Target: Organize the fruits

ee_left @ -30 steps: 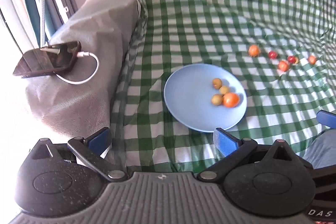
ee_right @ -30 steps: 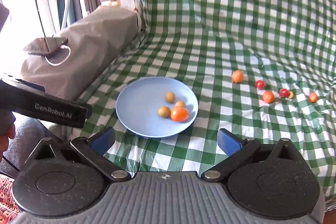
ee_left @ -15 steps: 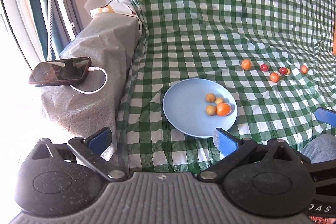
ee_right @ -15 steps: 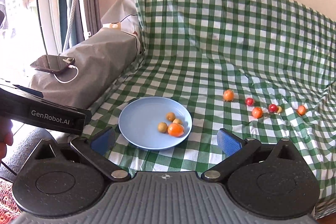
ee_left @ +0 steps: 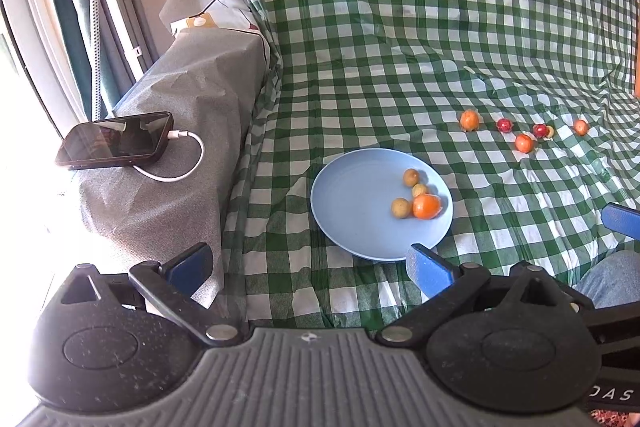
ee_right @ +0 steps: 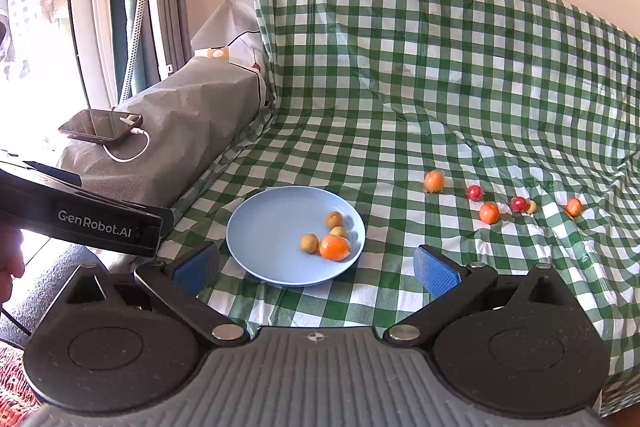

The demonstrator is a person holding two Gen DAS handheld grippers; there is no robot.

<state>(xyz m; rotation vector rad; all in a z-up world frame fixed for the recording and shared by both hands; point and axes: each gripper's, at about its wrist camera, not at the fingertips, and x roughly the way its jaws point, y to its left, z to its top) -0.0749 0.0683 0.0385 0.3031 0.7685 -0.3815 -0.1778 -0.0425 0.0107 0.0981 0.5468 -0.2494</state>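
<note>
Left gripper point(ee_left: 308, 263) and right gripper point(ee_right: 316, 265) side by side, jaws wide apart, nothing held

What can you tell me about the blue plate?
The blue plate is round, pale blue, shallow and smooth, perhaps plastic. It lies flat on the green checked cloth beside the grey armrest. Four fruits sit together at its right side: one orange fruit and three small yellowish ones. Neither gripper touches it.

The checked cloth point(ee_right: 440, 75) looks glossy and creased; the plate point(ee_right: 260, 239) is smooth matt plastic; the phone point(ee_left: 116, 139) is glossy.
</note>
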